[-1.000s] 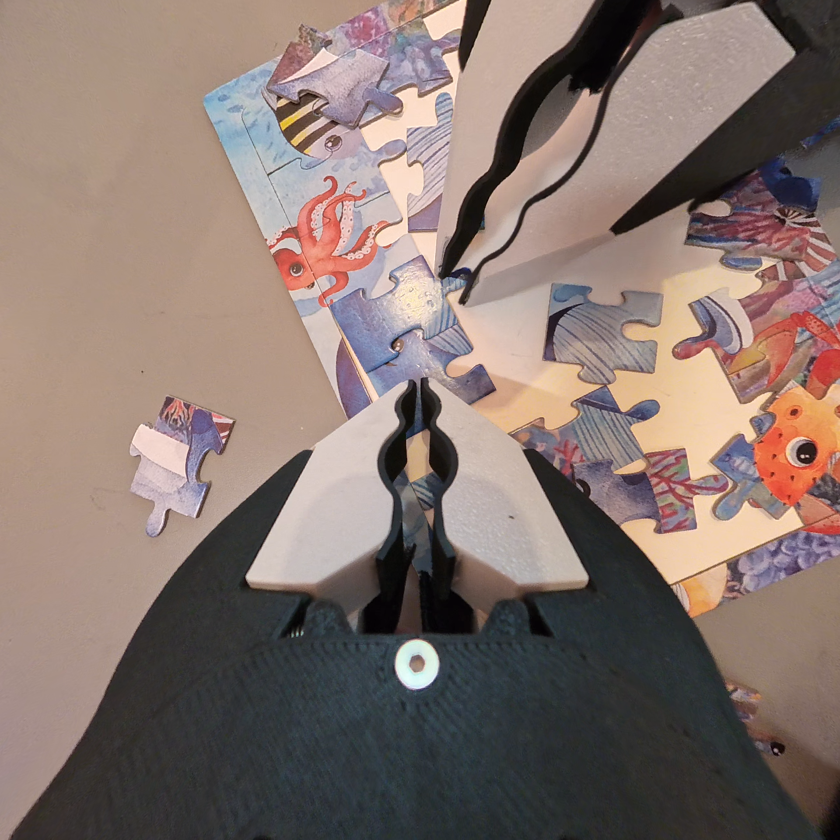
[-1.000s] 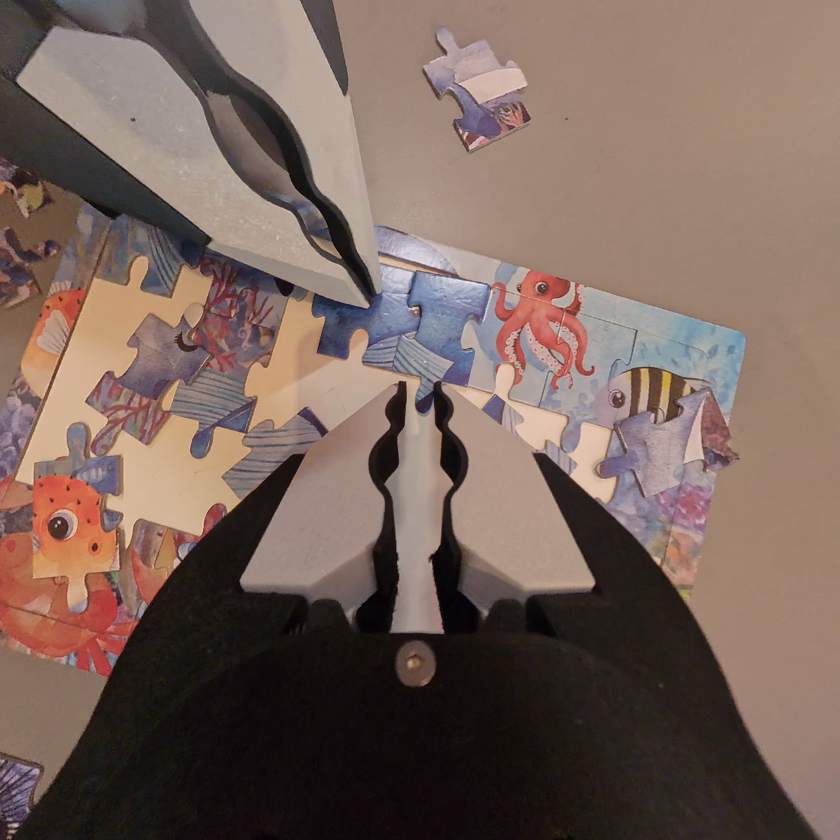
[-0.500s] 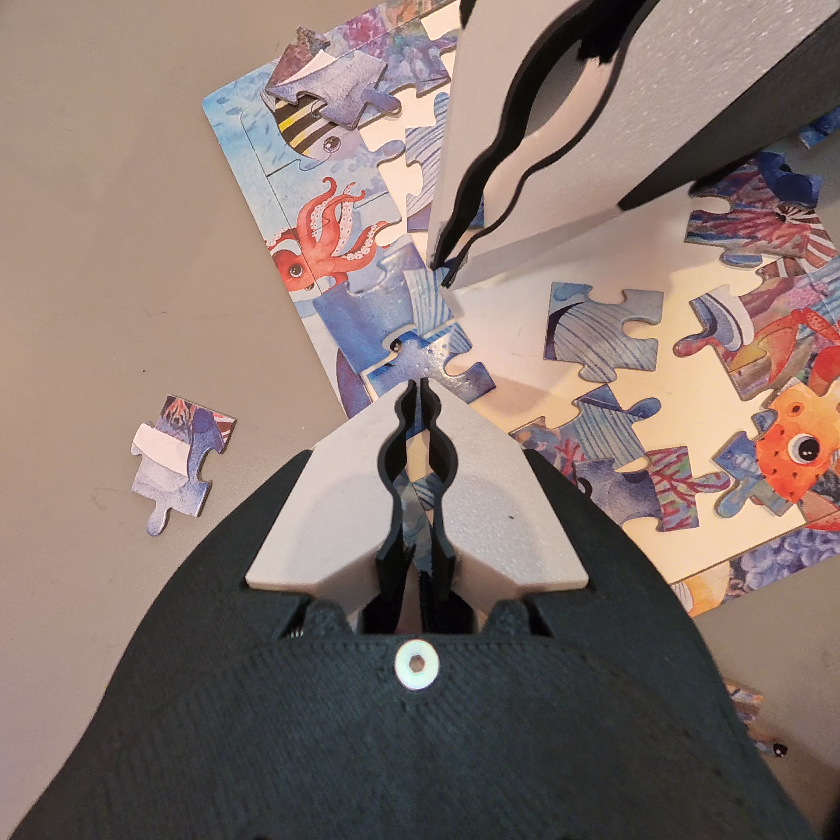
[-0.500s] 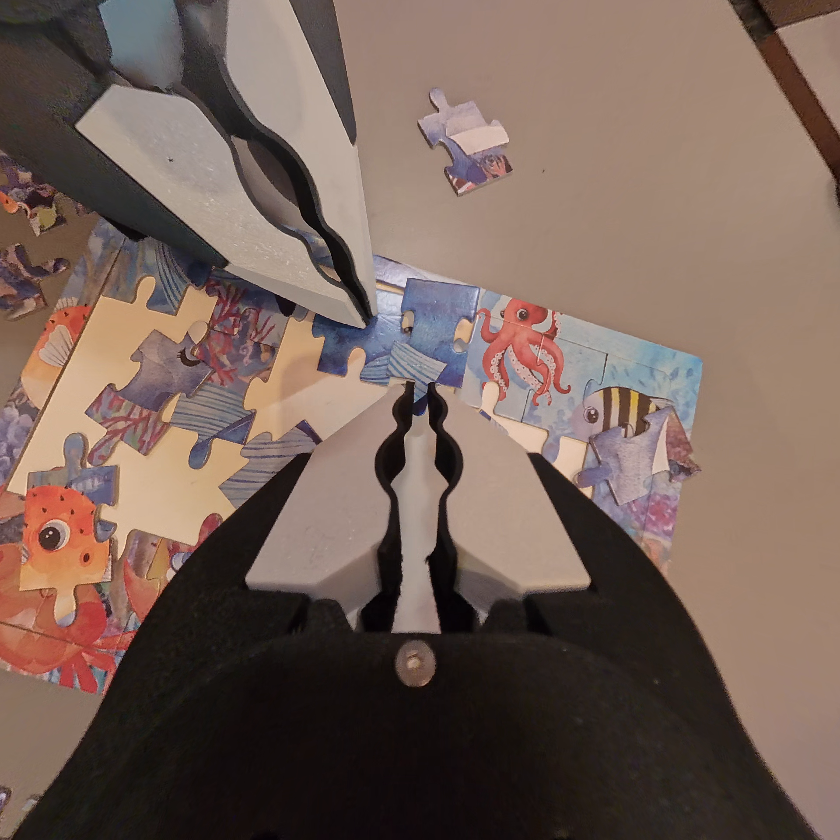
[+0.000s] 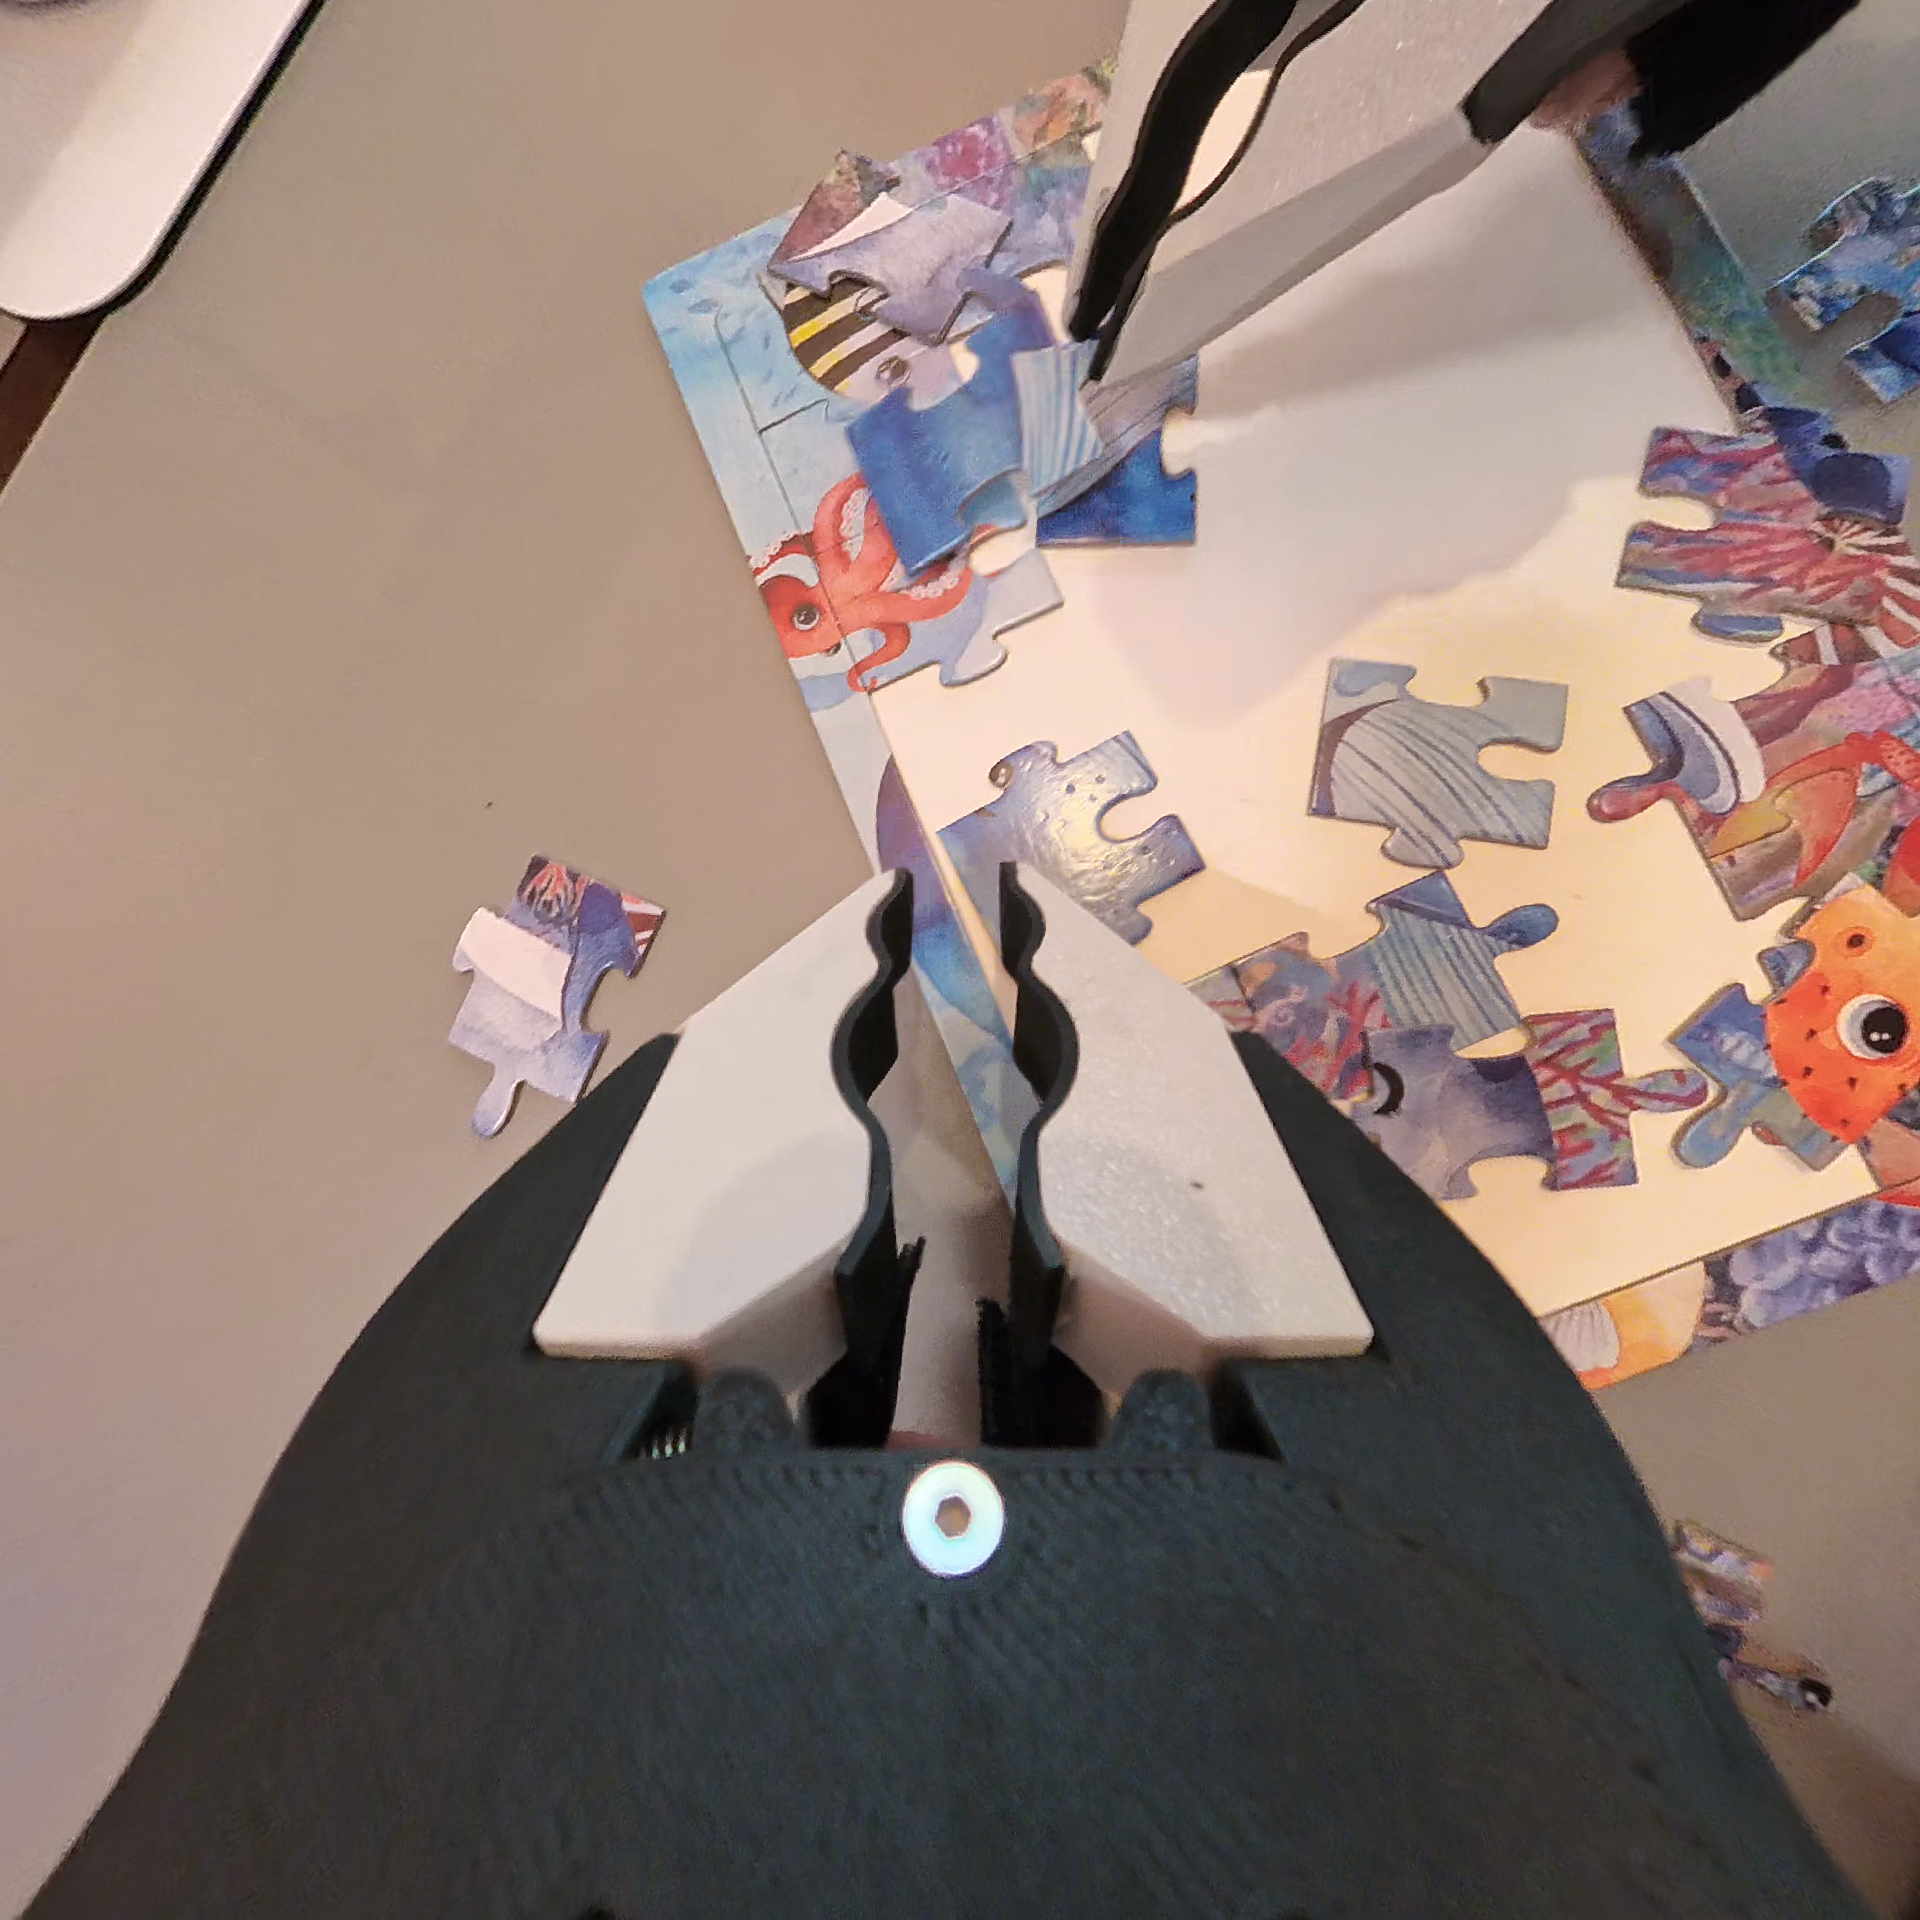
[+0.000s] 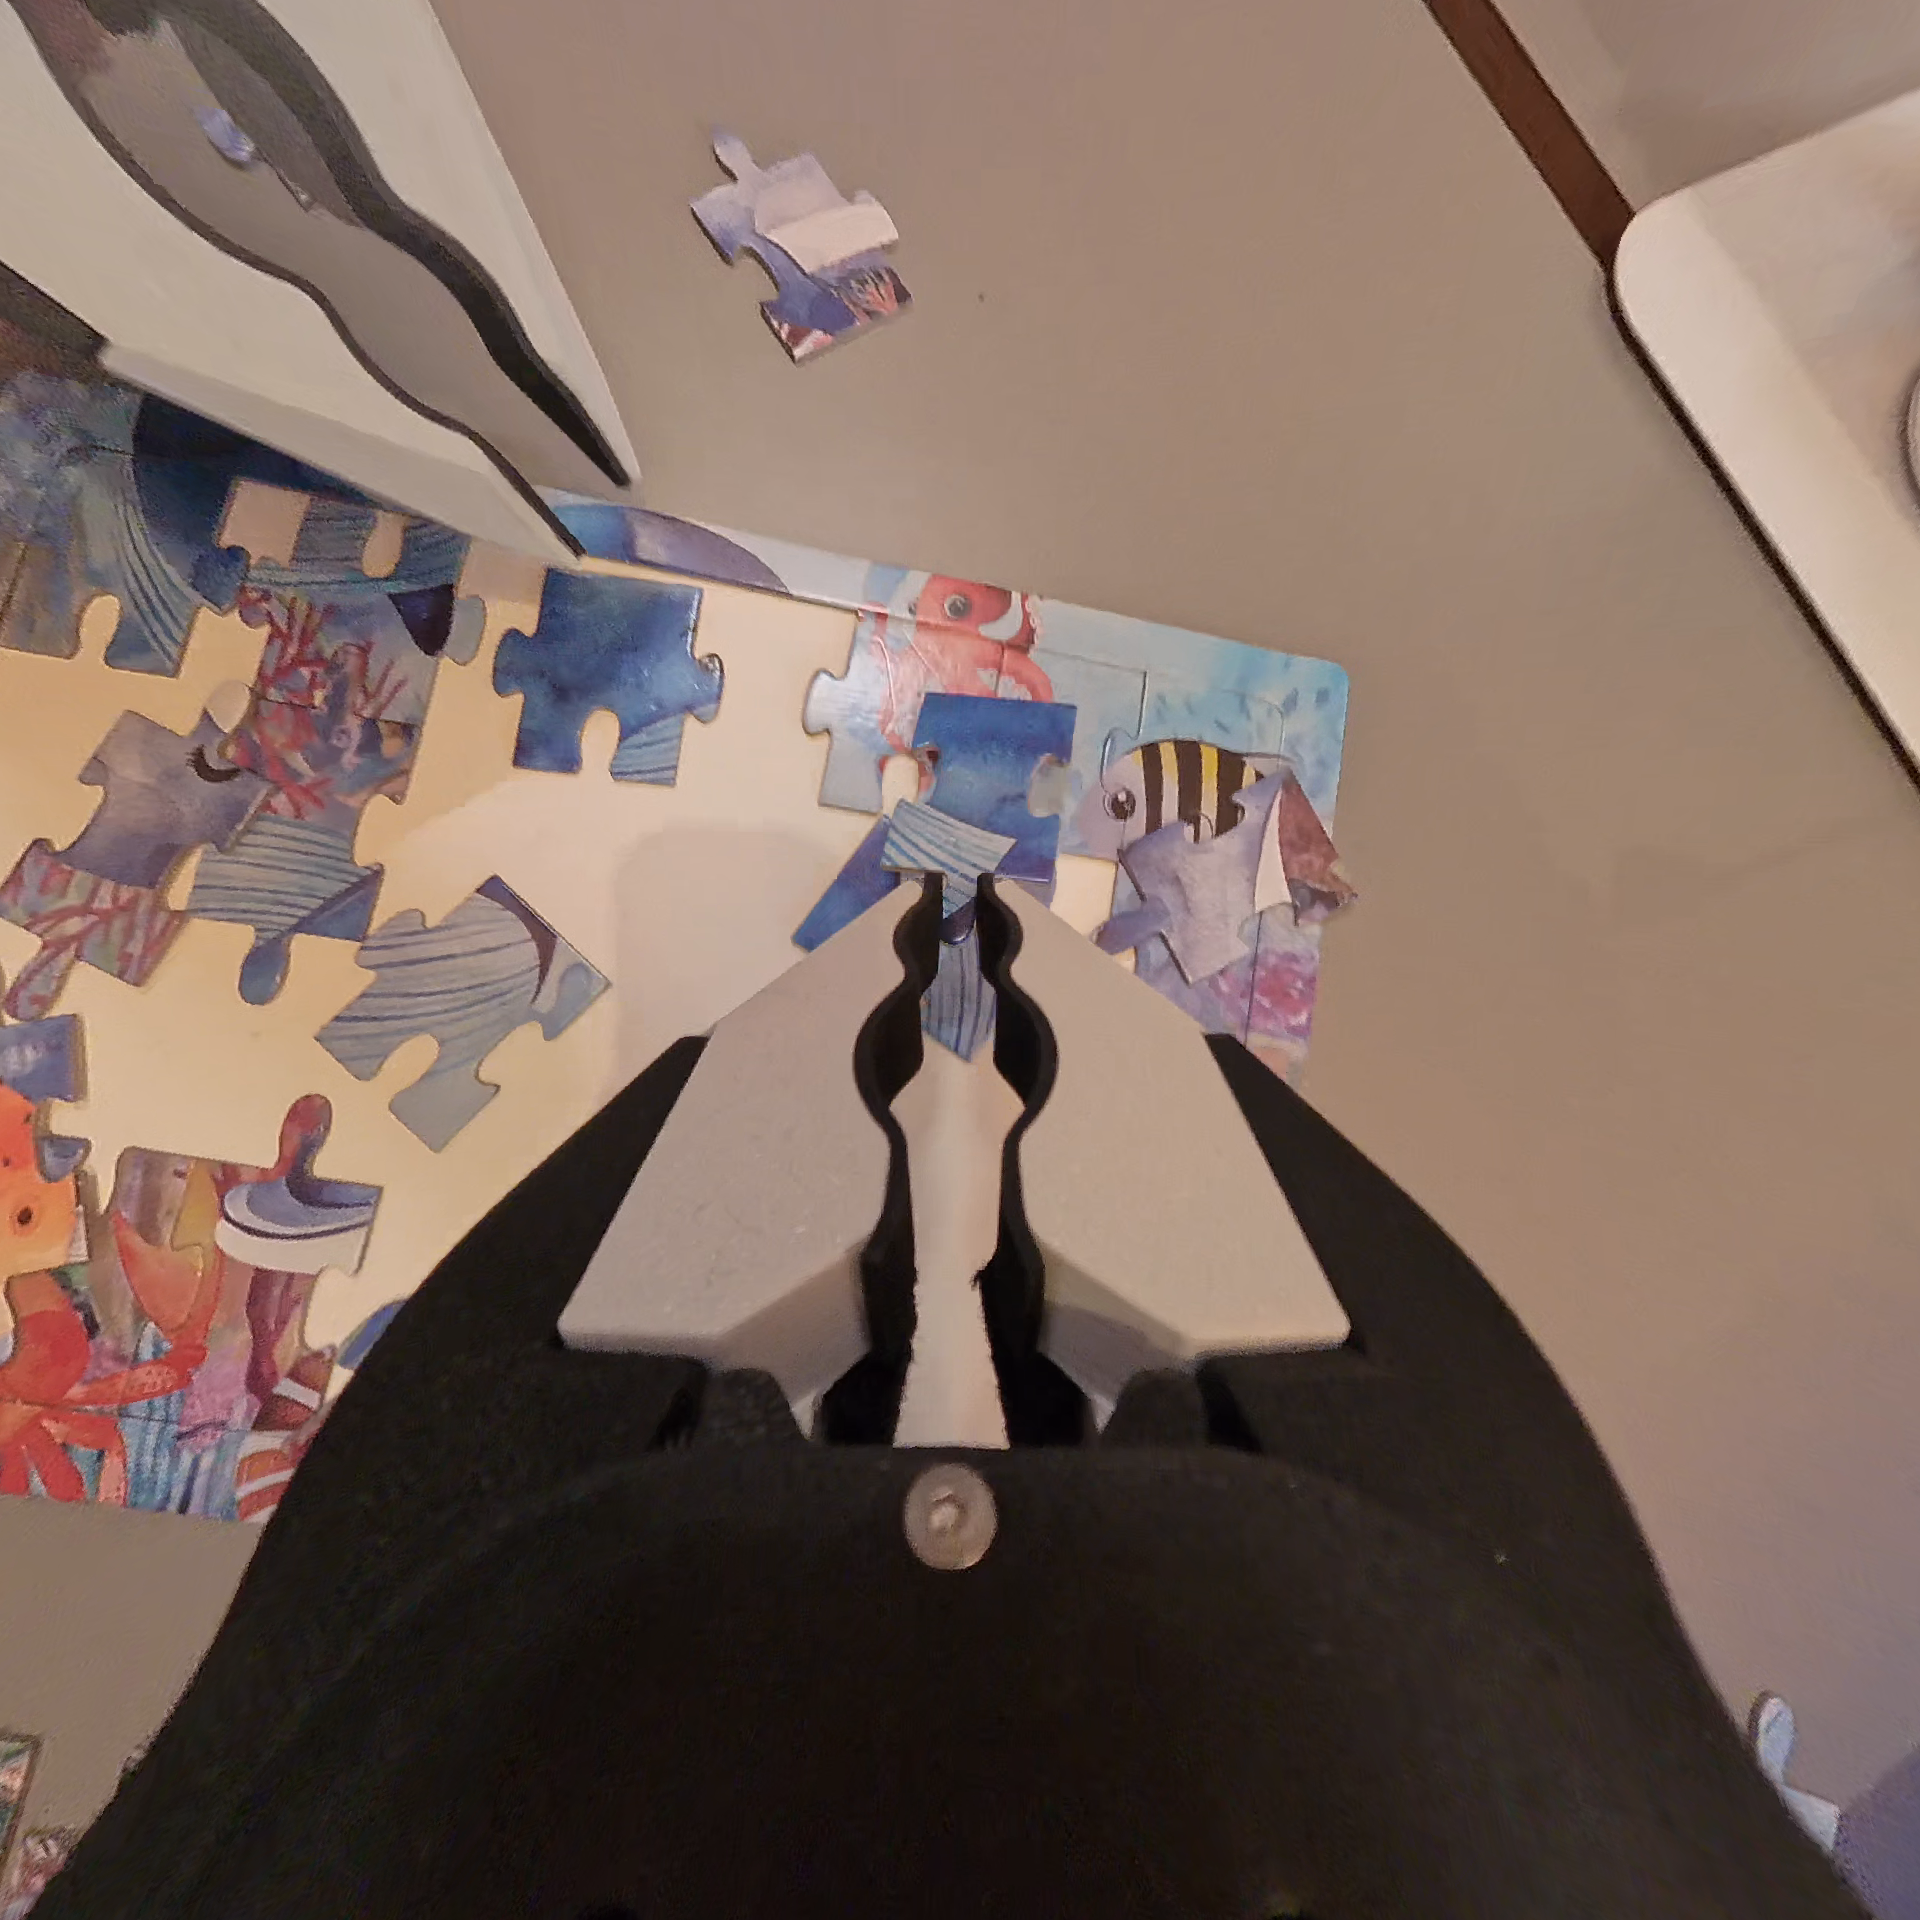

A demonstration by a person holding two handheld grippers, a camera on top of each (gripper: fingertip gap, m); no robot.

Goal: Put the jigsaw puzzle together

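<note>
The puzzle tray [image 5: 1299,582] lies on the grey table with its cream base showing [image 6: 727,831]. My right gripper [image 6: 951,883] is shut on a blue puzzle piece [image 6: 987,769] with a striped edge. It holds the piece tilted over the octopus and striped fish corner. The left wrist view shows the right gripper [image 5: 1091,343] and the blue puzzle piece [image 5: 935,457]. My left gripper [image 5: 951,883] is open and empty, just short of a second blue piece [image 5: 1070,821] lying on the tray [image 6: 613,686]. The left gripper [image 6: 603,509] also shows in the right wrist view.
Several loose pieces lie on the tray base. A peeling piece [image 5: 894,260] rests on the striped fish [image 6: 1226,894]. Another peeling piece [image 5: 551,997] lies on the table outside the tray [image 6: 810,249]. A white object [image 6: 1766,364] sits at the table's edge [image 5: 104,156]. Across from one pair of fingers to the other is roughly 10 centimetres. Between my right fingertips and the white object [image 6: 1766,364] there is roughly 25 centimetres.
My right gripper closed on one blue piece and lifted it away toward the fish corner, parting it from the other blue piece. My left gripper opened and drew back.
</note>
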